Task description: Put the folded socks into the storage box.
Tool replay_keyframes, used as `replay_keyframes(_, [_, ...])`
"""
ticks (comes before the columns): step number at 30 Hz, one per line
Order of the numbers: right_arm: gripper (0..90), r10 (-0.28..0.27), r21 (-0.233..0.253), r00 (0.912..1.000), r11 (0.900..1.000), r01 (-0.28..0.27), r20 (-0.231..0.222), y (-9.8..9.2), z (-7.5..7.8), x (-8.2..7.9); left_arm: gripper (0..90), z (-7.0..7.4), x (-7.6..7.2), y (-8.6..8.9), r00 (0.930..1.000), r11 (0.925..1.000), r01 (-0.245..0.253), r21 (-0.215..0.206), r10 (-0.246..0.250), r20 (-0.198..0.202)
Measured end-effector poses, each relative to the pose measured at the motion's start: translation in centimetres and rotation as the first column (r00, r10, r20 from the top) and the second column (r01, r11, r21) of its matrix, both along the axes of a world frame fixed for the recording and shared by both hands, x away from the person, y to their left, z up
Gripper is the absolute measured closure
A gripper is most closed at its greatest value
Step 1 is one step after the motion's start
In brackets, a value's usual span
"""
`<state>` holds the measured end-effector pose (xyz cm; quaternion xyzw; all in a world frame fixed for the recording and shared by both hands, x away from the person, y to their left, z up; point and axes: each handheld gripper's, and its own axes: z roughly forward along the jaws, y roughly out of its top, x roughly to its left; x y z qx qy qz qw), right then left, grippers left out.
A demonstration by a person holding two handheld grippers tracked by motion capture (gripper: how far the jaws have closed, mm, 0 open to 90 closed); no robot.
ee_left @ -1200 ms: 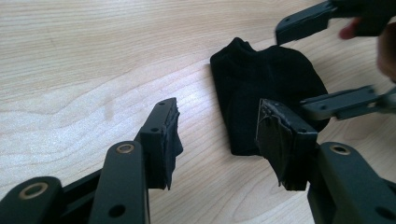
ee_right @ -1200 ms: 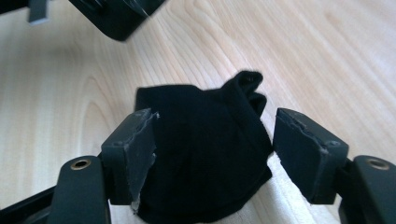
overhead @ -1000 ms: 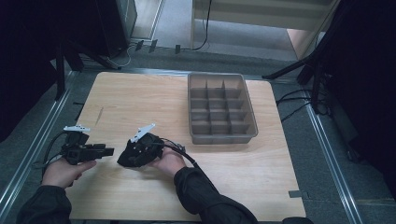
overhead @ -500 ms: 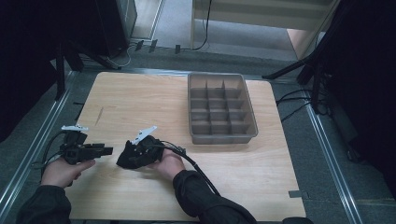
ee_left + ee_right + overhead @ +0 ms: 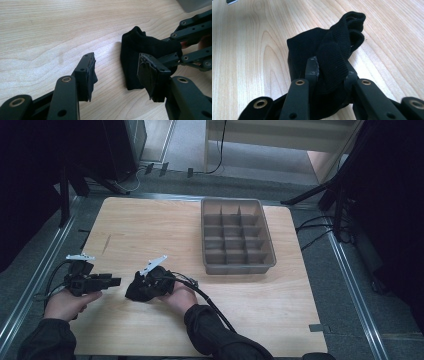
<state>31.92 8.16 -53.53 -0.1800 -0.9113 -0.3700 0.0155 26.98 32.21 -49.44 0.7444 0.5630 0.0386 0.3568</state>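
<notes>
A light wooden worktop [image 5: 150, 227] stood on a grey floor between dark equipment stands, with a grey compartment tray [image 5: 237, 236] on its far right portion, every visible cell bare.

Change since the preceding second: the left claw [image 5: 116, 281] had drawn slightly nearer to the sock [image 5: 142, 287], while the right claw [image 5: 145, 287] and the sock had kept their position at the near left of the worktop. The tray had not moved. Judged from this, the work was at a two-handed stage, with the left claw closing in for a second hold on the fabric.

State of the claws:
- Right claw [image 5: 329, 68]: clamped on a thick fold of the black sock [image 5: 324, 50], fabric bulging between the jaws.
- Left claw [image 5: 117, 72]: jaws apart, nothing between them, aimed at the sock [image 5: 140, 57] from its left, close but not touching.

Position and orientation of the sock: it lay bunched on the worktop, just ahead of the right hand [image 5: 180, 297] and well apart from the tray. In the right gripper view its long axis ran away from the clamp, with the open ribbed cuff at the far end, folded over on itself. In the left gripper view the cuff pointed upward in the picture and the body stood roughly across the open jaws. The toe end could not be made out.
</notes>
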Motion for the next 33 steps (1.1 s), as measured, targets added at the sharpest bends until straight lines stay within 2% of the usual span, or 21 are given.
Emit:
replay_keyframes(5, [73.7, -0.006, 0.001, 0.9999, 1.000, 0.006, 0.013, -0.3, 0.9, 0.0, 48.1, 0.0, 0.0, -0.1, 1.0000, 0.9999, 0.009, 0.011, -0.009, 0.005])
replay_keyframes(21, [73.6, -0.019, 0.019, 0.9984, 1.000, 0.018, 0.053, -2.2, 3.9, 0.6, 46.5, 0.1, 0.0, -0.3, 0.9999, 0.9999, 0.006, 0.010, -0.006, 0.010])
replay_keyframes(28, [73.5, -0.005, 0.009, 0.9980, 1.000, 0.004, 0.063, -3.2, 4.9, 0.6, 45.8, 0.1, 0.1, -0.6, 0.9996, 0.9995, 0.026, 0.018, -0.026, 0.013])
replay_keyframes(33, [73.5, -0.017, 0.009, 0.9977, 1.000, 0.016, 0.066, -4.1, 5.6, 1.0, 45.4, 0.1, 0.3, -0.8, 0.9993, 0.9991, 0.037, 0.020, -0.037, 0.010])
